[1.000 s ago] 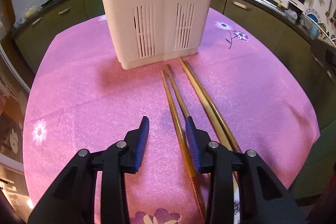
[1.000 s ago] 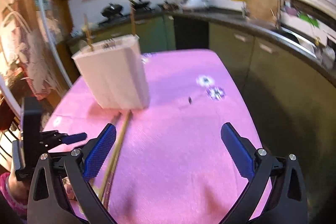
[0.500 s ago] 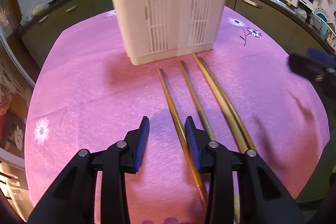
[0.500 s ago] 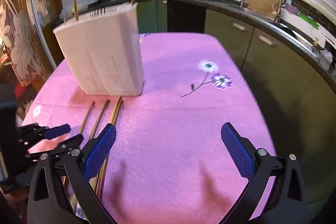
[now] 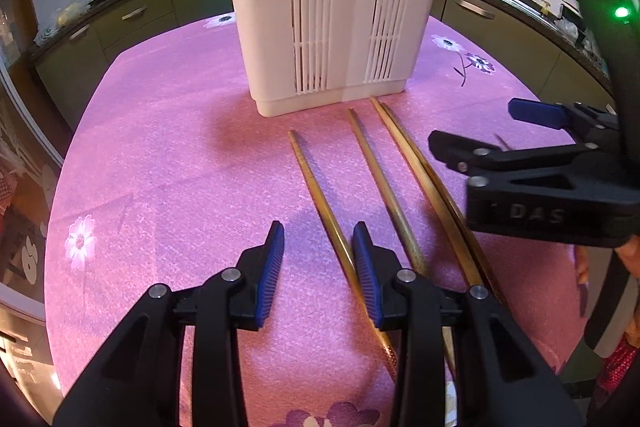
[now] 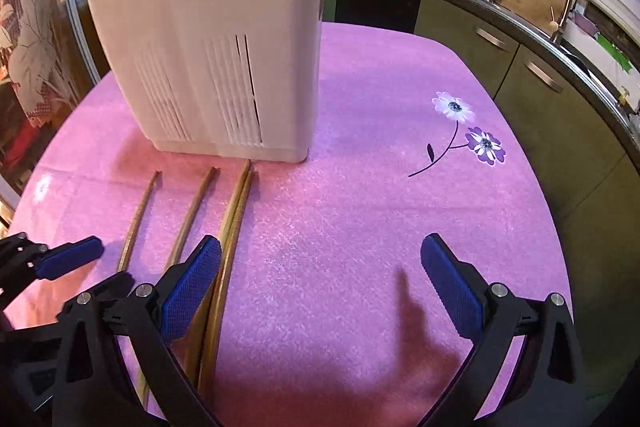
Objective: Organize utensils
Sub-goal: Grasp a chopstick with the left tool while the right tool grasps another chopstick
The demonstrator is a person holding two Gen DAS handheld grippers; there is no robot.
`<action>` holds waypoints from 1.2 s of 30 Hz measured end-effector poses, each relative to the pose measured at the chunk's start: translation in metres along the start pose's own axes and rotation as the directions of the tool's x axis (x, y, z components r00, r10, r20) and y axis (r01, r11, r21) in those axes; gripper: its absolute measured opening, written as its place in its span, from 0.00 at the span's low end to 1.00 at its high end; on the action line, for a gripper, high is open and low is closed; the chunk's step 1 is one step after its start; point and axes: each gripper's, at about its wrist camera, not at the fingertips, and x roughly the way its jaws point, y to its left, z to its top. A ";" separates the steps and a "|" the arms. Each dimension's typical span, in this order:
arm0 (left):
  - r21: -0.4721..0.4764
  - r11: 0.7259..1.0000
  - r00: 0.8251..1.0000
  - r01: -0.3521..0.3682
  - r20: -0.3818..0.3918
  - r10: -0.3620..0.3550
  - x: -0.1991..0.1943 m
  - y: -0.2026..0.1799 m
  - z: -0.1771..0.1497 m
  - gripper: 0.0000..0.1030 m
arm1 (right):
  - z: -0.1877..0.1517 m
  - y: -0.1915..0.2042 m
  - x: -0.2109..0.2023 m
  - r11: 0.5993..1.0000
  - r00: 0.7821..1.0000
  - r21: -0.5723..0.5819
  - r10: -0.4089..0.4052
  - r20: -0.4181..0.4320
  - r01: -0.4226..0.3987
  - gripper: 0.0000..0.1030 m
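Right wrist: right gripper [image 6: 320,259] over chopsticks [image 6: 236,203].

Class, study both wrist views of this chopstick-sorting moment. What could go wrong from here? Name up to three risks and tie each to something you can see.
1. The two rightmost chopsticks lie touching, so the open right gripper may catch both or knock one aside.
2. The left gripper has narrow-set jaws above the leftmost chopstick; a pad could push it away.
3. The grippers are close together; they might collide or bump the white utensil holder.

Right gripper [image 6: 320,283] hovering wide open over pink tablecloth [image 6: 360,227], four chopsticks [image 6: 236,211] lying beside its left finger, white utensil holder [image 6: 208,39] standing ahead, left gripper [image 6: 72,259] entering at far left.
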 end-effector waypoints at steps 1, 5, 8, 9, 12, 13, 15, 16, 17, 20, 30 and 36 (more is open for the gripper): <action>0.001 1.000 1.000 0.000 0.000 0.000 0.000 0.000 0.000 0.34 | -0.001 0.000 0.002 1.000 1.000 -0.002 -0.006 -0.001 0.006 0.96; 0.003 1.000 1.000 0.001 0.001 -0.001 0.000 -0.001 0.000 0.34 | -0.002 0.004 0.010 1.000 1.000 -0.010 -0.010 -0.016 0.009 0.96; 0.004 1.000 1.000 0.002 0.000 -0.002 0.000 -0.001 0.000 0.34 | -0.002 0.004 0.014 1.000 1.000 -0.013 -0.010 -0.015 0.010 0.96; 0.006 1.000 1.000 0.000 0.000 0.000 0.000 -0.001 0.000 0.34 | -0.001 0.004 0.014 1.000 1.000 -0.015 -0.013 -0.015 0.012 0.96; 0.011 1.000 1.000 -0.006 -0.005 0.006 -0.001 0.001 -0.001 0.34 | -0.002 -0.004 0.011 0.999 0.999 -0.018 -0.042 -0.021 0.041 0.96; 0.012 1.000 1.000 -0.007 -0.007 0.007 -0.001 0.002 -0.001 0.34 | -0.003 -0.009 0.011 0.998 0.997 -0.017 -0.064 -0.031 0.064 0.96; 0.004 1.000 1.000 -0.004 -0.013 0.004 -0.002 0.006 -0.001 0.34 | -0.005 -0.020 0.007 0.999 0.999 0.018 -0.046 -0.029 0.047 0.96; -0.019 1.000 1.000 0.013 -0.016 -0.013 -0.002 0.009 0.000 0.34 | -0.006 -0.025 0.003 0.999 0.999 0.042 -0.025 -0.021 0.026 0.96; -0.037 0.999 1.000 0.022 -0.016 -0.022 -0.002 0.012 0.002 0.34 | -0.006 -0.028 0.001 0.998 1.000 0.052 -0.019 -0.015 0.019 0.96; -0.071 0.997 1.000 0.005 -0.026 -0.006 0.003 0.016 0.009 0.34 | -0.004 -0.035 -0.007 0.998 1.000 0.068 -0.016 -0.001 0.016 0.96; -0.074 0.997 0.999 -0.039 -0.023 0.038 0.013 0.008 0.021 0.11 | -0.001 -0.026 -0.013 1.000 1.000 0.026 0.014 0.008 -0.014 0.96; -0.081 0.997 0.998 -0.006 -0.056 0.002 0.008 0.028 0.018 0.06 | -0.001 -0.020 -0.014 0.999 0.999 -0.009 0.038 0.006 -0.038 0.96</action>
